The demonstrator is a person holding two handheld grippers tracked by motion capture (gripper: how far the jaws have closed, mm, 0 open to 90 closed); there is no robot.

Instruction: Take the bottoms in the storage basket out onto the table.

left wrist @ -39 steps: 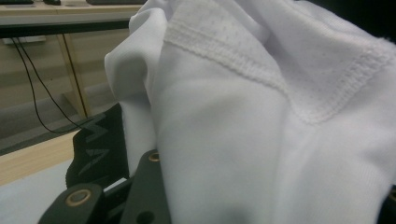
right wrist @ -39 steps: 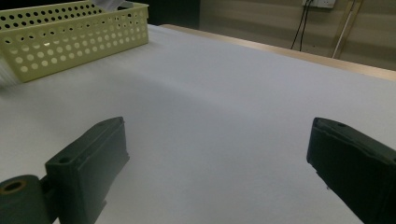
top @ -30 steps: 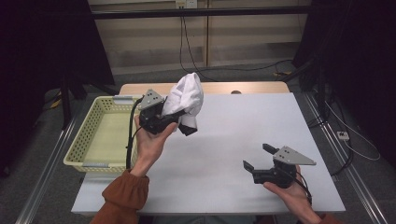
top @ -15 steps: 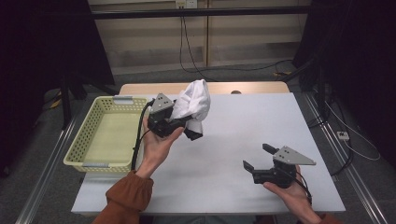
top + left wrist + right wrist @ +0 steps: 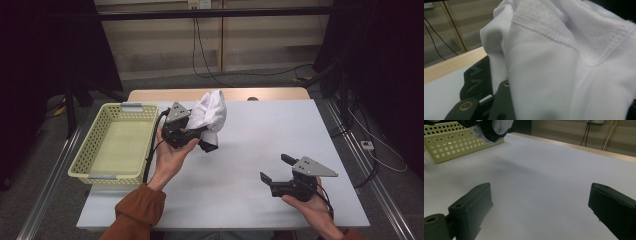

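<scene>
A white garment [image 5: 210, 110] with a black band [image 5: 476, 80] hangs bunched above the white table [image 5: 260, 135], close to the basket's right side. My left gripper [image 5: 202, 134] is shut on it, held up in a hand with an orange sleeve. In the left gripper view the white fabric [image 5: 564, 62] spills over the jaws and hides their tips. My right gripper [image 5: 276, 168] rests low at the table's front right, jaws wide open with only bare table between them [image 5: 541, 205].
A pale yellow perforated basket [image 5: 85, 150] stands at the table's left edge, its wall also seen in the right gripper view [image 5: 454, 147]. Cables run across the floor behind the table. A wooden strip borders the table's far edge.
The left hand has carried the garment a little to the right, away from the basket. The right gripper has stayed in place.
</scene>
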